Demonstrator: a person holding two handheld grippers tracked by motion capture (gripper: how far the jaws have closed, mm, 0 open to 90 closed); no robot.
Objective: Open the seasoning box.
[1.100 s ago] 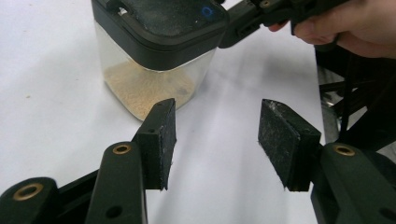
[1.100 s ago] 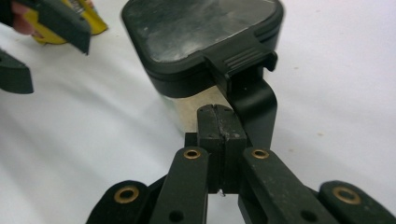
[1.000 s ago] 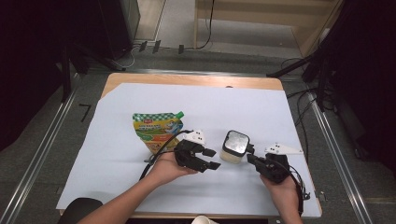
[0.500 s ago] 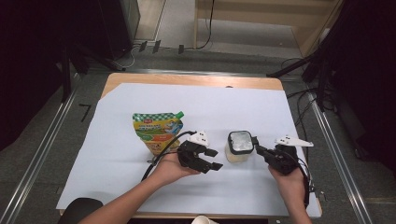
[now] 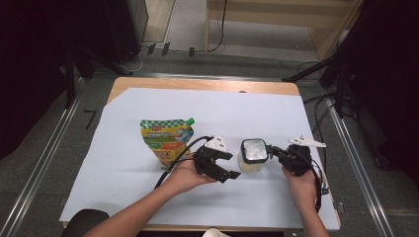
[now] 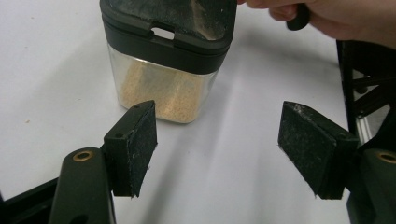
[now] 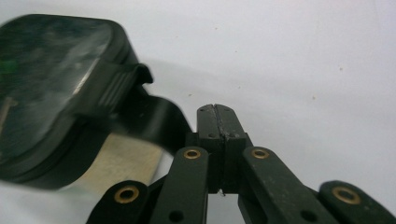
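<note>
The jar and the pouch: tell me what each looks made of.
Jar: clear, glossy walls, probably plastic, since the tan granules show through; its black lid looks like matte moulded plastic.
Pouch: flexible printed film, apparently glossy plastic, with a green spout cap at one corner.

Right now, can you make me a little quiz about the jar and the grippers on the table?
1. True or false: the left hand-held gripper is clamped on the jar.
2. How do the right hand-held gripper's jaws stand? A) wide open B) pressed together C) around the green pouch
3. Fill in: the pouch lies on the white ____.

Key: 1. False, its jaws stand apart, short of the jar. 2. B. 3. sheet.
</note>
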